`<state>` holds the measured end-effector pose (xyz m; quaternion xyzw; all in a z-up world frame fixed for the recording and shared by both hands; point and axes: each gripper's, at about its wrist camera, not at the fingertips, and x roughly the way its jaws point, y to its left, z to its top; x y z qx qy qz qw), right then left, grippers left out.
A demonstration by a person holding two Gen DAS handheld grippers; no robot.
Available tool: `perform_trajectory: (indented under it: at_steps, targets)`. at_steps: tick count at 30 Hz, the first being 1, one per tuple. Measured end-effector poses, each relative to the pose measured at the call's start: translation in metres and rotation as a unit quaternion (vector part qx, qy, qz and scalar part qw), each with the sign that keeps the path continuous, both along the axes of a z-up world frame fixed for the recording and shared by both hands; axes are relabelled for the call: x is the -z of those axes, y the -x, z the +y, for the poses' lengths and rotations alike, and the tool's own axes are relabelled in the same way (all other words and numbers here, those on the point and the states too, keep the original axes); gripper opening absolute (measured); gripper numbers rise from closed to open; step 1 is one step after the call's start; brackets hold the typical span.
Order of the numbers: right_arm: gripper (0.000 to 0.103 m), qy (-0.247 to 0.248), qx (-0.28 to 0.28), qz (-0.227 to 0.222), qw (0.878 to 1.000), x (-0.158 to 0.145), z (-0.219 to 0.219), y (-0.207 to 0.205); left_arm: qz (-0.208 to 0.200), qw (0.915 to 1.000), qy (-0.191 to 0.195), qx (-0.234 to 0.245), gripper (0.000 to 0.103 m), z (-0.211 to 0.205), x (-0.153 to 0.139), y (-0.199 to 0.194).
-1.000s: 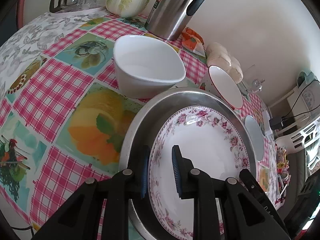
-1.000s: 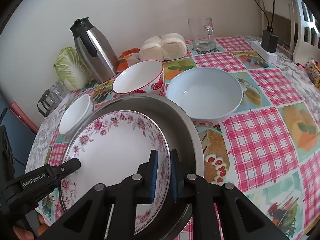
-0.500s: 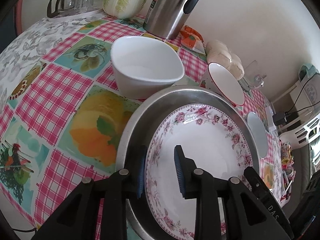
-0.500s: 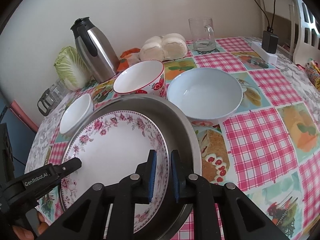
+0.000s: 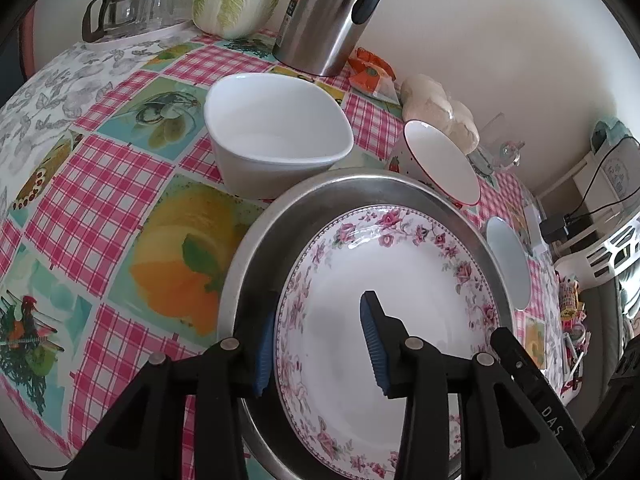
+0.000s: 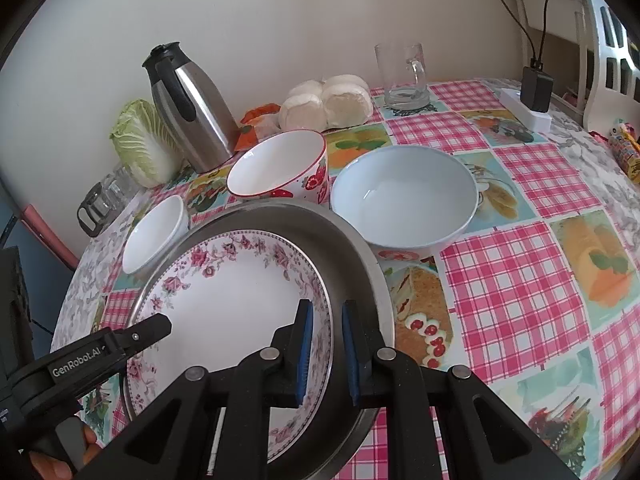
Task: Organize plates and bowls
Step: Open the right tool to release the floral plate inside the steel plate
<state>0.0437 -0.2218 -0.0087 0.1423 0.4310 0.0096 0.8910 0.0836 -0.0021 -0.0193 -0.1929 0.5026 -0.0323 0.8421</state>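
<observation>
A floral-rimmed white plate (image 5: 396, 296) (image 6: 224, 296) lies inside a round steel pan (image 5: 256, 240) (image 6: 360, 256). My left gripper (image 5: 318, 334) is open, its jaws wide apart astride the plate's left rim. My right gripper (image 6: 326, 344) straddles the plate's right rim with a small gap on each side, so it is open. A white bowl (image 5: 276, 132) (image 6: 154, 232), a red-rimmed strawberry bowl (image 5: 440, 168) (image 6: 280, 166) and a pale blue bowl (image 5: 508, 264) (image 6: 404, 200) stand behind the pan.
A steel thermos jug (image 6: 188, 108), a cabbage (image 6: 140, 144), buns (image 6: 328, 100), a glass mug (image 6: 402, 76) and a glass pot (image 5: 116, 8) stand along the back. A power strip with plug (image 6: 532, 100) lies at the far right.
My left gripper's jaws have spread wide apart around the plate's rim. My right gripper's jaws have parted slightly off the plate's rim. The plate now rests in the pan.
</observation>
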Motion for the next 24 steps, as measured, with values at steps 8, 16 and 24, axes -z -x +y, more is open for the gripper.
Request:
perform_trajectory:
  at_steps: [8,16,24]
  targets:
    - [0.017,-0.002,0.002,-0.007,1.0,-0.007,-0.003,0.003,-0.015,0.9994,-0.028,0.009,0.05,-0.006,-0.007,0.002]
    - [0.017,0.002,0.0,-0.013,1.0,-0.013,0.0,0.005,-0.04,0.9968,-0.066,0.019,0.054,-0.012,-0.03,0.006]
    - [0.03,0.028,-0.016,-0.017,0.999,-0.024,0.012,0.008,-0.024,0.9903,-0.136,0.012,0.065,-0.008,-0.043,0.012]
